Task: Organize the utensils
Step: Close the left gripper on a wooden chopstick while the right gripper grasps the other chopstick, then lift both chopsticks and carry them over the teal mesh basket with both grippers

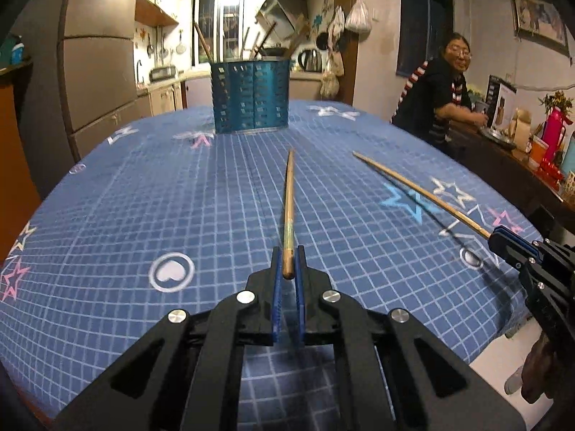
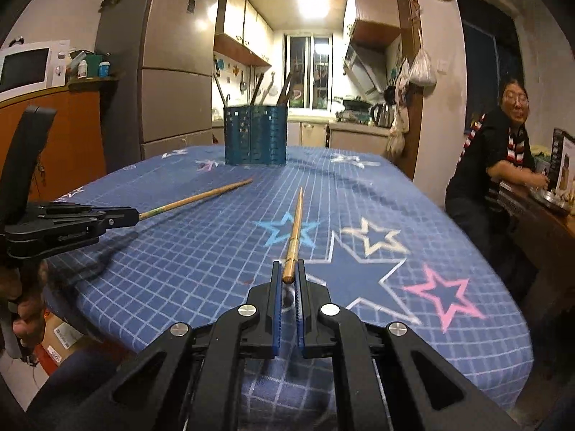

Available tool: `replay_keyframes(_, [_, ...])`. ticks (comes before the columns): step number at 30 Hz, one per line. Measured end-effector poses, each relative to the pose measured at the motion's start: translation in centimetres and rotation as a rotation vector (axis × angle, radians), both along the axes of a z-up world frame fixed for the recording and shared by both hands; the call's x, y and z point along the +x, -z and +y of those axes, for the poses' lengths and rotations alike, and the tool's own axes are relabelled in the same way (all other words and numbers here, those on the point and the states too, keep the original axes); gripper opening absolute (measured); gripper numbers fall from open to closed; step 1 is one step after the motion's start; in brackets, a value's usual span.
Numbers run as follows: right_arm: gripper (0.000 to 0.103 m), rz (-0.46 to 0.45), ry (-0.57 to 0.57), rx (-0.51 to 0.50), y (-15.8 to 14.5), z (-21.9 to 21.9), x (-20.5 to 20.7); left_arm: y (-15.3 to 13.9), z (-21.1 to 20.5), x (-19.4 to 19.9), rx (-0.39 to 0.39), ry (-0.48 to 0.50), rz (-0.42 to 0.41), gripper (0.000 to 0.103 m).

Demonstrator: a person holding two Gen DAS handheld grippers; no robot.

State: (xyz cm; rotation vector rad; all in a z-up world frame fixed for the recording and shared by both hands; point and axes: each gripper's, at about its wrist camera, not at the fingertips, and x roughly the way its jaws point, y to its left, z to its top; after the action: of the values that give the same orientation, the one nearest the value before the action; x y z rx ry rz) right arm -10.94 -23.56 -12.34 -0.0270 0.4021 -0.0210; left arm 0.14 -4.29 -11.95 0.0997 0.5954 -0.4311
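Observation:
My left gripper is shut on the thick end of a wooden chopstick, which points forward above the table. My right gripper is shut on a second wooden chopstick, also pointing forward. Each gripper shows in the other view: the right one with its chopstick, the left one with its chopstick. A blue perforated utensil holder stands at the table's far side, with several dark utensils in it; it also shows in the right wrist view.
The table wears a blue checked cloth with stars. A person sits at the right by a dark sideboard with bottles and boxes. A fridge and an orange cabinet stand to the left.

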Motion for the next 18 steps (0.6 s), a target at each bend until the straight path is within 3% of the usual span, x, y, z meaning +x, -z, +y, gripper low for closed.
replay_keyframes(11, [0.008,-0.152,-0.008,-0.07,-5.0,0.4,-2.3,-5.6,2.0,-1.9,-0.056,-0.034,-0.186,0.005])
replay_keyframes(18, [0.008,-0.21,-0.039,-0.096,-7.7,0.3,-2.5,-8.5,2.7,-2.2,-0.078,-0.042,-0.259,0.005])
